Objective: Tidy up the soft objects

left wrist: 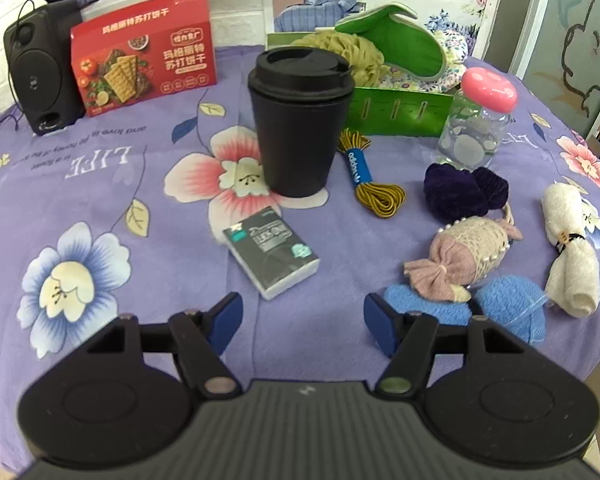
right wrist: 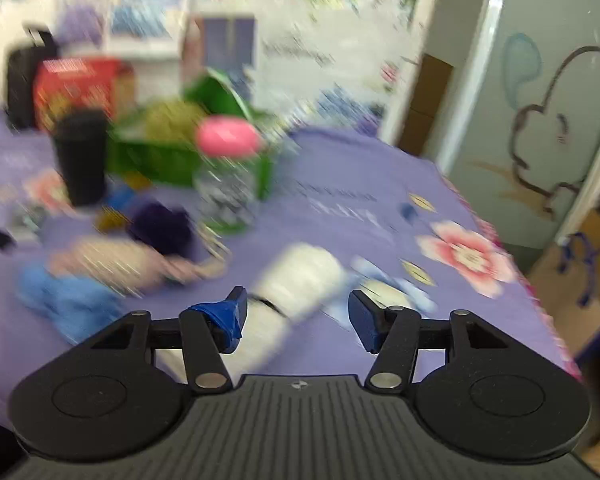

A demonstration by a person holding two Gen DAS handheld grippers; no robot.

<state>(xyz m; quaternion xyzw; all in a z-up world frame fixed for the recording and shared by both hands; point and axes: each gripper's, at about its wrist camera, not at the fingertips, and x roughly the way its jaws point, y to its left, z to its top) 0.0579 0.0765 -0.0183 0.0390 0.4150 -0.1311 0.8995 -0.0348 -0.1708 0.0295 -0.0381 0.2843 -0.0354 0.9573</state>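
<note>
From my left wrist, my left gripper (left wrist: 303, 322) hangs spread and empty above the flowered sheet on the bench (left wrist: 80, 184). The green basket (left wrist: 400, 114) at the back is my landmark: it already holds a yellow sponge puff (left wrist: 352, 54) and a green slipper (left wrist: 396, 40). In front of the basket lie the loose soft things: a purple scrunchie (left wrist: 466, 190), a pink knit bow (left wrist: 460, 258), a blue knit piece (left wrist: 512, 308) and a white rolled towel (left wrist: 572, 256). The black cup (left wrist: 300, 120) stands just left of the basket; I should steer around it.

From my right wrist the view is smeared by motion. My right gripper (right wrist: 298, 320) is spread, nothing pinched, and the white rolled towel (right wrist: 300, 280) lies just beyond the fingertips, well in front of the basket. I judge this towel is the next pick. To do it well I should slow down, centre the roll between the jaws, close across its middle near the black band, and lift clear of the pink-capped bottle (right wrist: 228, 168) before reaching the basket.
</note>
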